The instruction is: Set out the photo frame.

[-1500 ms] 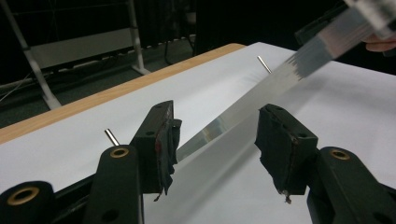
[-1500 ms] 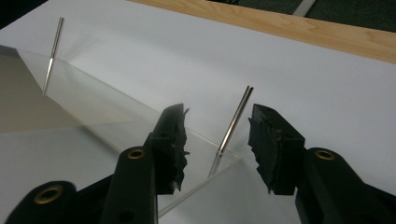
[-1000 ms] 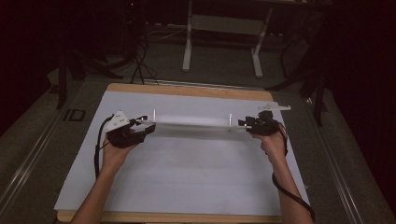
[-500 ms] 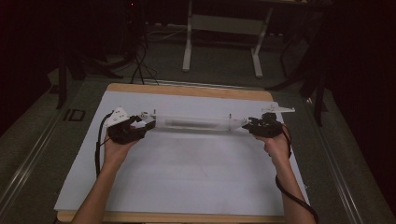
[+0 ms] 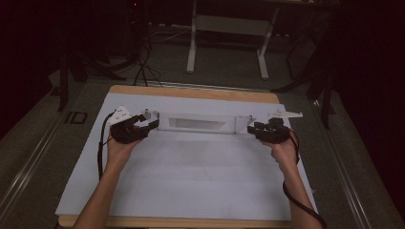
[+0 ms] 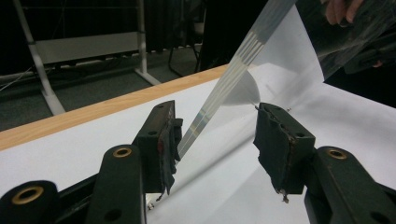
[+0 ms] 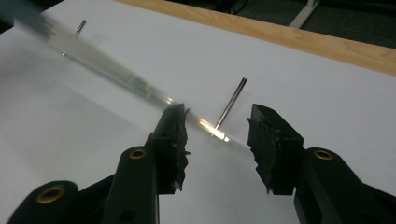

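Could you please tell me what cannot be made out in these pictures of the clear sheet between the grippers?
- Clear plastic sheet, right gripper view: its far end is motion-blurred and cut off by the top-left edge.
- Same sheet, left gripper view: the upper part runs off the top edge.
- Thin metal pin, right gripper view: glare hides its base.
- Left gripper, high view: too small to tell contact.

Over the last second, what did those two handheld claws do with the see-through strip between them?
Both grippers, left and right, drew slightly back toward the person. Their jaws now stand open on either side of the clear strip, so they seem to have let go of it; how tightly they held it before is too small to tell. The strip lies across the same part of the white sheet.
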### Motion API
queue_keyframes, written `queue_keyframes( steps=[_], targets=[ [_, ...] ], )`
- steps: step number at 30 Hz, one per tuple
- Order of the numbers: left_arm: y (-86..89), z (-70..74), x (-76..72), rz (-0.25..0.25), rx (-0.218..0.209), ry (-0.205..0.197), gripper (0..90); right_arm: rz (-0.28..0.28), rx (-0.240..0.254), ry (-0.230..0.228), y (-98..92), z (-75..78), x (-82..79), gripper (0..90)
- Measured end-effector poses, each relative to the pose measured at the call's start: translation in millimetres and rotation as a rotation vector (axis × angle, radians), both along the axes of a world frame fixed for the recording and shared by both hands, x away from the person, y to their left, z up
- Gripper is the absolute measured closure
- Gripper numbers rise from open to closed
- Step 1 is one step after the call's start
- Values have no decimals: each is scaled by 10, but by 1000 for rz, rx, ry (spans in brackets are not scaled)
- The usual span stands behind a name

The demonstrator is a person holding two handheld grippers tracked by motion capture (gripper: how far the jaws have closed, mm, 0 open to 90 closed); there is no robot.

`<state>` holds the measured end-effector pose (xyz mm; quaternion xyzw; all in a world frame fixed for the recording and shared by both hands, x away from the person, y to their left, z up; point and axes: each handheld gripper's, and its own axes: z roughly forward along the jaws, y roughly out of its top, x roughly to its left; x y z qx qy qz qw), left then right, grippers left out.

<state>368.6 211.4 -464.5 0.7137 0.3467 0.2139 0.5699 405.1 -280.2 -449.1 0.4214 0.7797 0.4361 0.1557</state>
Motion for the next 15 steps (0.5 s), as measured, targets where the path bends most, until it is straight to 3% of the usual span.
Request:
queue_keyframes(
  steps=[15],
  targets=[
    [2, 11, 50, 9, -13, 3, 498, 68, 2, -44, 80, 62, -84, 533]
  ],
)
